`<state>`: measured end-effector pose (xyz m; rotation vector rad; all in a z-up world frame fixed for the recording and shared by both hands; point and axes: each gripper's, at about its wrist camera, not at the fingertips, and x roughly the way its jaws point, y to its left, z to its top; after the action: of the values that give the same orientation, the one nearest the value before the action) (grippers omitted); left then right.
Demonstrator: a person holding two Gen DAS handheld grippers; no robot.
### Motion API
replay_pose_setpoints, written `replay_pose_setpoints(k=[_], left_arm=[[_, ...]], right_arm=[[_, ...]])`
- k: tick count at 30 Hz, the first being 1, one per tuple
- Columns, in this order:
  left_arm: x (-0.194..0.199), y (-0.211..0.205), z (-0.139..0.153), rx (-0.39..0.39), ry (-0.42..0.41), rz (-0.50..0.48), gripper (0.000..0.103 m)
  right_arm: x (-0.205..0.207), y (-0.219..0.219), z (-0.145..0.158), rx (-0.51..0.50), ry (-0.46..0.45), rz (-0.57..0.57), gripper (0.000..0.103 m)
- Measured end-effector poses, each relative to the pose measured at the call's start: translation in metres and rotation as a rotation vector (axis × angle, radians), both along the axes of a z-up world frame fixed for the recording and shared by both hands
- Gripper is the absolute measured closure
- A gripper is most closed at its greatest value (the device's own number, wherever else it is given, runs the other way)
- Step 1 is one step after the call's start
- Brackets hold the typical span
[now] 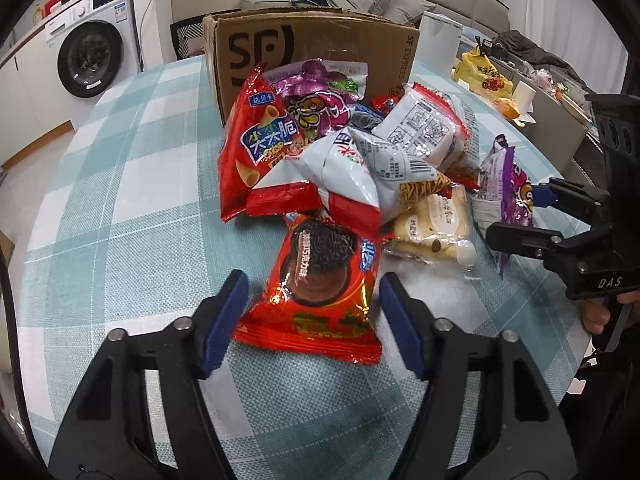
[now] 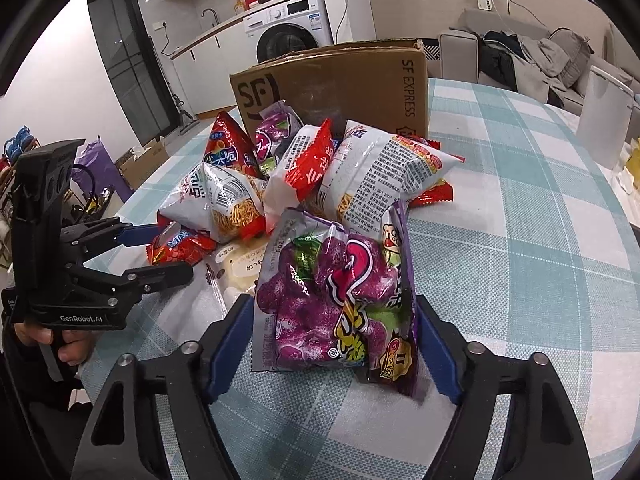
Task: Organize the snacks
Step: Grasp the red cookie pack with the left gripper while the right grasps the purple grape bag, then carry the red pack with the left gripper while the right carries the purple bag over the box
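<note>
A red chocolate-sandwich-cookie packet (image 1: 320, 304) lies flat on the checked tablecloth (image 1: 132, 208), at the near end of a heap of snack bags (image 1: 352, 160). My left gripper (image 1: 313, 276) straddles it, a blue pad close beside each edge with a thin gap showing, so it is open. A purple grape-candy packet (image 2: 332, 292) stands on edge between the pads of my right gripper (image 2: 333, 300), which is shut on it. In the left wrist view the same packet (image 1: 506, 184) sits upright in the right gripper (image 1: 516, 216). In the right wrist view the left gripper (image 2: 176, 249) reaches in from the left.
An open cardboard SF box (image 1: 320, 44) stands behind the heap. A white jug (image 2: 604, 120) and yellow bags (image 1: 484, 76) sit at the table's far right. Bare cloth lies left of the heap. A washing machine (image 1: 92, 52) and a sofa (image 2: 520, 52) are beyond the table.
</note>
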<state>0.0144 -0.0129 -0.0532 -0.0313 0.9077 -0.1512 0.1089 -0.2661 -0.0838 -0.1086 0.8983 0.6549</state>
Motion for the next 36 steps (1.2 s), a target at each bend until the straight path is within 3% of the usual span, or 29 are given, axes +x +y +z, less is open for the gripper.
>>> replay_pose_setpoints(k=[4, 14, 36], left_arm=[[0.0, 0.0, 0.002, -0.006, -0.013, -0.009, 0.057], [-0.009, -0.005, 0.009, 0.018, -0.048, -0.01, 0.058], [-0.039, -0.011, 0.045, 0.015, -0.152, 0.0, 0.058]], right_arm=[[-0.002, -0.001, 0.001, 0.014, 0.002, 0.008, 0.034], [-0.005, -0.002, 0.004, 0.016, -0.027, 0.011, 0.049], [-0.017, -0.014, 0.034, 0.111, -0.142, -0.01, 0.053]])
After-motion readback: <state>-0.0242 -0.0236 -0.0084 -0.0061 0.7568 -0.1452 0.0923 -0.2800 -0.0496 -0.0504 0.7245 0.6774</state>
